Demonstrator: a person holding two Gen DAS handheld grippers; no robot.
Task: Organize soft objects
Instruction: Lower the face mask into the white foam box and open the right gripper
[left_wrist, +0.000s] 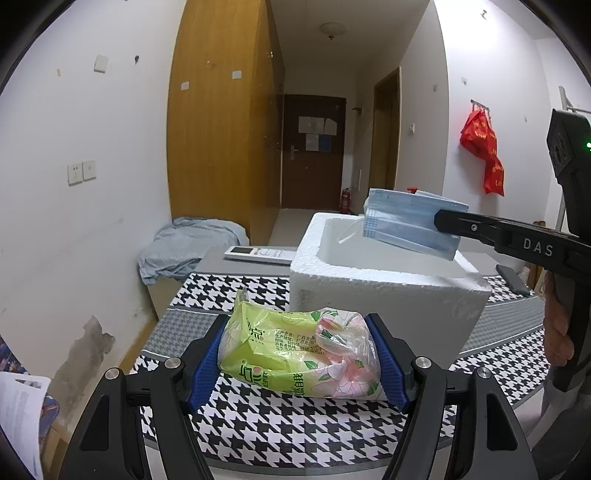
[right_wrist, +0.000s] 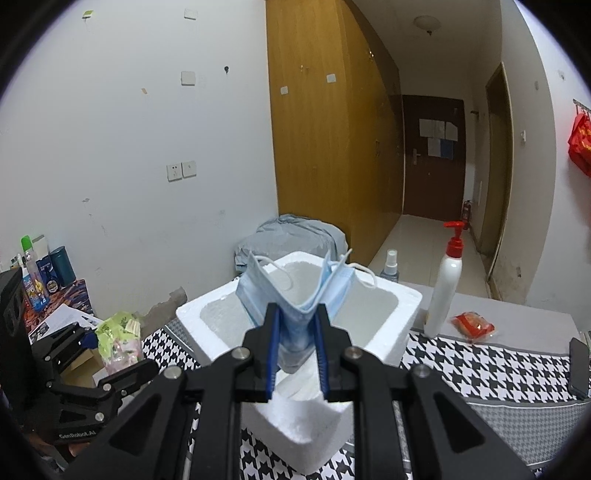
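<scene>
A white-walled bedroom with a tall wooden wardrobe (right_wrist: 325, 147) and a dark door down the hall frames a table under a black-and-white houndstooth cloth (left_wrist: 295, 424); the white foam box (right_wrist: 402, 306), open at the top, is the landmark on it.

The right gripper (right_wrist: 295, 345) has its blue-padded jaws drawn nearly together on a small stack of pale blue pleated face masks (right_wrist: 295, 295), pinched at the folded lower edge so the layers fan upward and the white ear loops dangle. The stack hangs just above the box's hollow, over its near rim.

The left gripper (left_wrist: 301, 354) stands fairly wide, its pads pressed against both ends of a green and pink floral plastic pack of tissues (left_wrist: 295, 350), which sits in front of the box, apparently resting on the cloth.

The step in hand looks like dropping the masks into the box. To do it well, carry the stack past the near wall until it is over the middle of the hollow, lower it, then release, so no loop catches the crumbly rim. A white pump bottle (right_wrist: 448, 280) with a red top stands beside the box.
</scene>
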